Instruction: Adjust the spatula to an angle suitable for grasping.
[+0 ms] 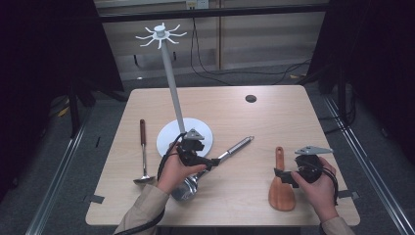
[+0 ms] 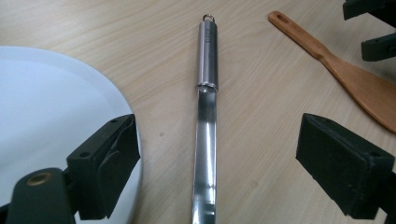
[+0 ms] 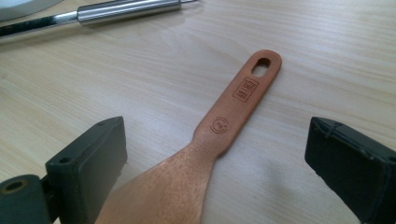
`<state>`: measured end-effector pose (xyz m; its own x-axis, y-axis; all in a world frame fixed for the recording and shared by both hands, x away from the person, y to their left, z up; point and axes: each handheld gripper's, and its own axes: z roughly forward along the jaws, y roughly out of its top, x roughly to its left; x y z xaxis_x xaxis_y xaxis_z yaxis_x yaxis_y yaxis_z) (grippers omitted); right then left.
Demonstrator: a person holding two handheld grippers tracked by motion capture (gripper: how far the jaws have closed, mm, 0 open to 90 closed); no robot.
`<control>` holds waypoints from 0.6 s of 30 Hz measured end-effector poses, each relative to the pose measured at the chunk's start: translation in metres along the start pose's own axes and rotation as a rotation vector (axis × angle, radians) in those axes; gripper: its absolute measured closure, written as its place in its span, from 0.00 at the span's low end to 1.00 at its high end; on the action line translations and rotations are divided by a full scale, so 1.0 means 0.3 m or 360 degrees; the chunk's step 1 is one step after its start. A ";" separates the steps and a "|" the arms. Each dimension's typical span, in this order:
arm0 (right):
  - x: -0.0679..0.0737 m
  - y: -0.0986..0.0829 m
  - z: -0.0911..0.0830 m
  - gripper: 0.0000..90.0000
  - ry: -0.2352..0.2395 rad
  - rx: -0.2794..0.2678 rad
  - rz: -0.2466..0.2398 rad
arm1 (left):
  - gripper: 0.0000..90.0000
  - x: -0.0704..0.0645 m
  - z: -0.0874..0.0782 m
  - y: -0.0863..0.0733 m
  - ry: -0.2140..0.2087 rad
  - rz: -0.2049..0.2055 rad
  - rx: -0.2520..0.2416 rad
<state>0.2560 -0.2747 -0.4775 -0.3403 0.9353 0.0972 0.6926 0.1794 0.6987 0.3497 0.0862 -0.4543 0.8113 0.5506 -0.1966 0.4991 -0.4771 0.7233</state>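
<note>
- The left gripper (image 2: 215, 163) is wide open over the steel utensil (image 2: 207, 93) near the desk's front edge, the handle lying between the jaws, probably to grasp it.
- The right gripper (image 3: 219, 168) is also wide open, around the wooden spatula (image 3: 224, 126) by the front right corner.
- The white rack (image 1: 169, 73) has free hooks, probably for hanging them.

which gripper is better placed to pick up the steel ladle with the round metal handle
Left. The left gripper has open jaws either side of the steel ladle; the right gripper straddles the wooden spatula.
</note>
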 end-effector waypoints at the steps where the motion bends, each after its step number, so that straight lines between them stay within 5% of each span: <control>1: 0.000 0.000 0.000 0.06 0.0000 0.0000 0.0000 | 0.15 0.000 0.000 0.000 0.0000 0.0000 0.0000; 13: -0.018 -0.025 -0.029 0.06 -0.0020 0.0003 0.0026 | 0.15 0.020 0.039 0.006 -0.0011 -0.0010 0.0020; 18: -0.031 -0.039 -0.048 0.06 -0.0033 -0.0001 0.0042 | 0.30 0.040 0.054 0.000 -0.0005 0.0011 0.0037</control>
<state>0.2418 -0.2898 -0.4764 -0.3086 0.9458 0.1008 0.7009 0.1544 0.6964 0.3644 0.0817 -0.4674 0.8157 0.5450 -0.1939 0.5004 -0.4966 0.7092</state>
